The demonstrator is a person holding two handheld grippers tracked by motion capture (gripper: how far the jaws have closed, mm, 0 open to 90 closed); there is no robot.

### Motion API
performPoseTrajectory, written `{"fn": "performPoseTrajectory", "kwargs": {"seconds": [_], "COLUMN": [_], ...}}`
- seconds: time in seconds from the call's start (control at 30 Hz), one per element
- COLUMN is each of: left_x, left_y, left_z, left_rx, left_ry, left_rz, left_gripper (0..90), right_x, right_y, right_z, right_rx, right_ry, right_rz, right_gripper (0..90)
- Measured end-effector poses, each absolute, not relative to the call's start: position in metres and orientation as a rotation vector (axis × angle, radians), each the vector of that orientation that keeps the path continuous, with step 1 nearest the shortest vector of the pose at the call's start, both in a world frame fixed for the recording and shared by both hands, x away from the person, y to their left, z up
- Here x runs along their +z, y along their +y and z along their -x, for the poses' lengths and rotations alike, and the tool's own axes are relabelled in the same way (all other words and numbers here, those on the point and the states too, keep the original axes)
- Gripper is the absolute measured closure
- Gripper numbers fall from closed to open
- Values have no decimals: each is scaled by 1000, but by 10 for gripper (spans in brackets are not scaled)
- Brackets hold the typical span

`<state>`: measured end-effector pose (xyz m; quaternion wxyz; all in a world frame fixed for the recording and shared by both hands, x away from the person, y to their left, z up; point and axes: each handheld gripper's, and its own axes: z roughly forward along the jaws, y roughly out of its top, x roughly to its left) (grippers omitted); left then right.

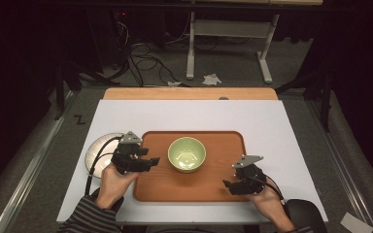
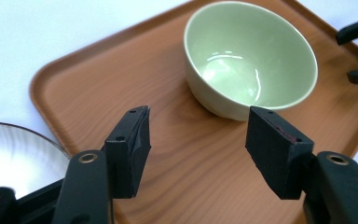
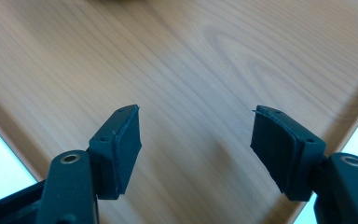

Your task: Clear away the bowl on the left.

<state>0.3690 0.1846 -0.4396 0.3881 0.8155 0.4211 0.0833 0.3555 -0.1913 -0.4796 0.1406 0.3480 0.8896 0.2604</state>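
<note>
Far left on the white table [image 1: 272, 121] sits a pale round plate [image 1: 98, 147], half hidden behind the left gripper [image 1: 151, 161]. That gripper hovers over the left edge of the wooden tray [image 1: 223, 145], jaws spread wide and holding nothing. In the left gripper view the left gripper [image 2: 196, 135] points toward the green bowl [image 2: 251, 56], and the bowl lies just beyond the tips, a little to the right of the gap and near the right-hand jaw, apart from both.

On to the middle: the green bowl [image 1: 187, 154] stands upright and empty in the centre of the tray, between the two grippers.

Over on the right, the right gripper [image 1: 228, 186] is low over the tray's front right corner, near the bowl but clear of it. The right gripper view has the right gripper [image 3: 196, 130] gaping wide too, nothing between the pads, just bare wood grain of the tray [image 3: 191, 56] beneath and the tray's rim at either lower corner.
</note>
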Motion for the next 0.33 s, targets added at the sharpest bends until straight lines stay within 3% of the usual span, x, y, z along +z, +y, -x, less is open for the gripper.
{"fn": "performPoseTrajectory", "kwargs": {"seconds": [0.33], "left_x": [-444], "left_y": [182], "left_z": [-372], "left_rx": [185], "left_ry": [1070], "left_rz": [-2096], "left_gripper": [397], "right_x": [-480], "right_y": [-191], "right_z": [-356], "right_rx": [750], "right_ry": [2563], "right_rz": [-1008], "right_gripper": [343]}}
